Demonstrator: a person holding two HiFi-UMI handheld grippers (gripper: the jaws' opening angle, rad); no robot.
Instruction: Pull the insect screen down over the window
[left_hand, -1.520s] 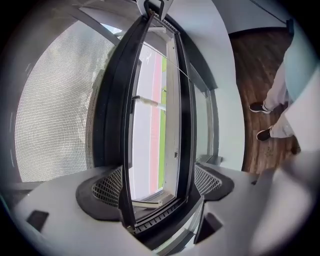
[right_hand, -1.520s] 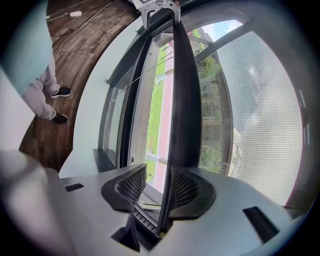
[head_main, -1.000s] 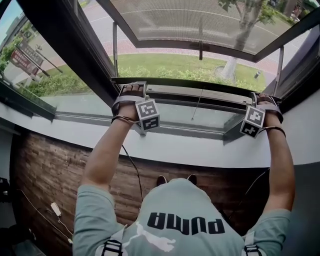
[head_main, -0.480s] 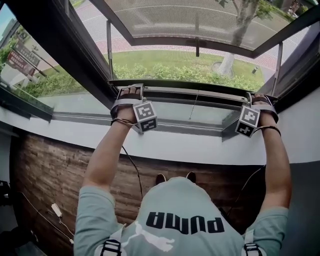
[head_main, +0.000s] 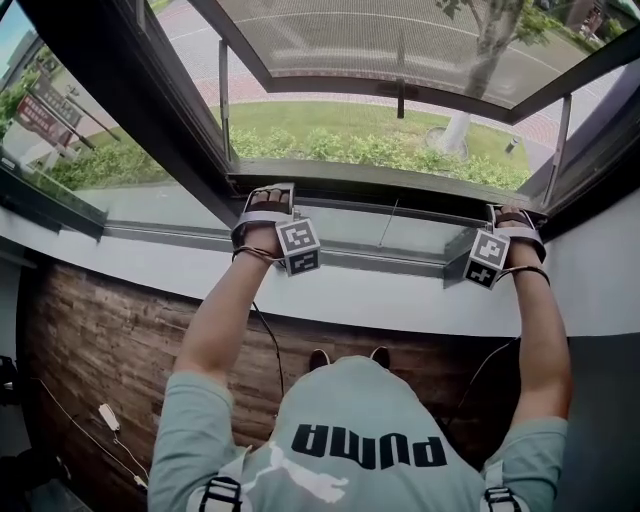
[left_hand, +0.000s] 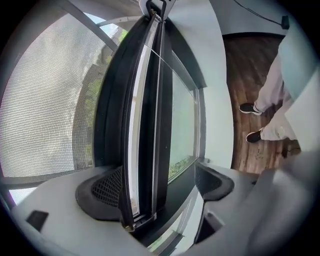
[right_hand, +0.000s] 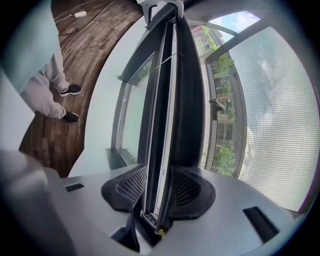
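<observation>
Head view hides most of both tongs under my hands, so only straps and marker cubes show, and the ends of the long dark metal bottom bar of the insect screen (left_hand: 145, 125) are covered there too. My left tongs (left_hand: 157, 187) straddle that bar with jaws apart: one black ribbed pad (left_hand: 100, 192) touches its outer face, while the other pad (left_hand: 215, 182) stands clear on the room side. My right tongs (right_hand: 157, 187) are clamped on the same bar, with both pads pressed against it. The bar sits low in the dark-framed window (head_main: 190, 150), just above the fixed lower glass pane (head_main: 350, 228) and near the curved white sill (head_main: 330, 300). Its long axis runs left to right across the opening and is about level. In each gripper view it runs straight away from the camera towards the other tongs, whose tip is cut off at the top edge. The fine grey mesh panel (right_hand: 270, 110) lies on the outdoor side of the bar. I cannot tell whether it joins the bar or belongs to the sash swung outward, and its top is cropped. A thin cord (head_main: 388, 220) hangs in front of the lower pane, and its upper end is hard to make out. Below are a brown wood floor (head_main: 90, 340), my black shoes (head_main: 322, 358) half hidden by my pale green shirt (head_main: 350, 400), and a small white plug block (head_main: 108, 417) on a cable.
</observation>
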